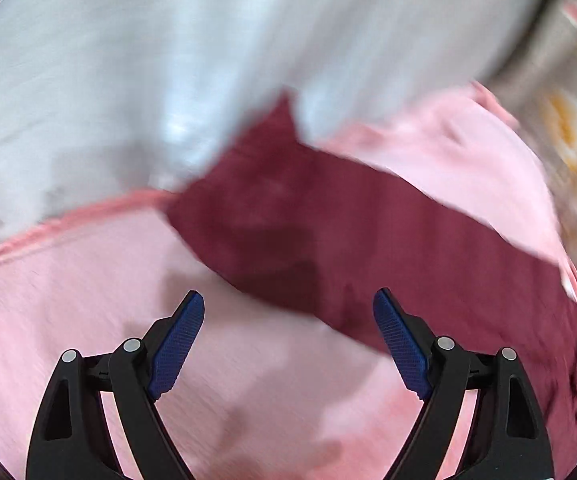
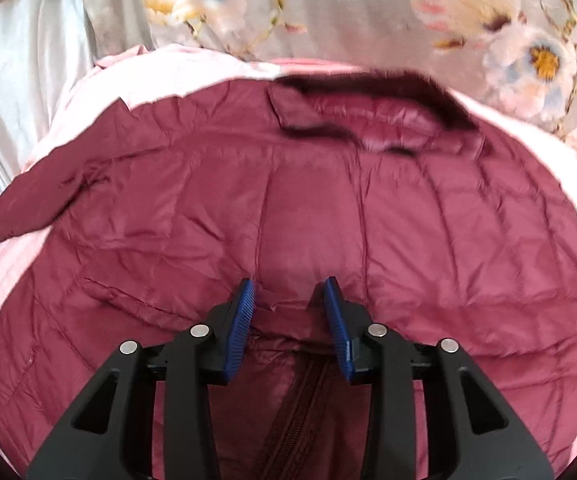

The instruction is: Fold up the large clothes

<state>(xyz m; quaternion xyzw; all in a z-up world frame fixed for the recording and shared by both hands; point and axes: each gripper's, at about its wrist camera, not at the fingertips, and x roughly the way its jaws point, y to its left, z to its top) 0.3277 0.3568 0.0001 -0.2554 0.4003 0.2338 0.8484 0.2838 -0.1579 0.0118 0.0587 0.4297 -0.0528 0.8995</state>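
Observation:
A maroon quilted puffer jacket lies spread on a pink sheet, back up, with its dark fur collar at the far side and one sleeve stretched left. My right gripper is partly open, its blue pads on either side of a folded edge of the jacket near the zipper. My left gripper is wide open and empty above the pink sheet, just short of a maroon sleeve. The left wrist view is blurred.
A floral grey bedcover lies beyond the jacket. A white sheet is bunched at the far left and fills the top of the left wrist view.

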